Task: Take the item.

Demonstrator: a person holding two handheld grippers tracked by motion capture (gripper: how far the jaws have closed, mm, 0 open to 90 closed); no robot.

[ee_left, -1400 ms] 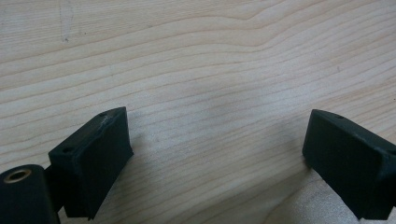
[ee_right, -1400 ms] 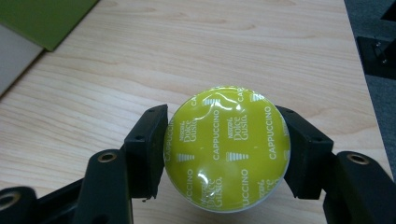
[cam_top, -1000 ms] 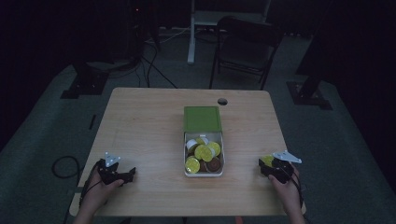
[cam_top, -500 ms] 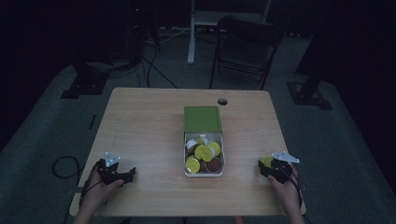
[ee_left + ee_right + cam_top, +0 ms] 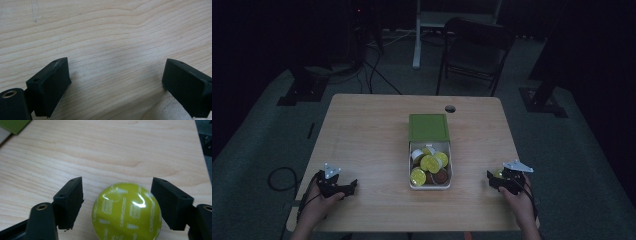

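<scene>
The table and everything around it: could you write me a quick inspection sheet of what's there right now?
Surface: wooden table, with a round hole near its far edge.
Job's things: white box of capsules, green lid open behind it; one yellow-green capsule on the table between the right gripper's jaws.
Clutter: nothing seen.
Grippers: left gripper open over bare wood; right gripper open, jaws either side of the capsule, small gap on the left side.
Cables: black cable looping off the table's left edge.
Surroundings: dark room, chair beyond the table.

Left claw (image 5: 343, 187) and right claw (image 5: 496, 181) — jaws spread, low.
</scene>
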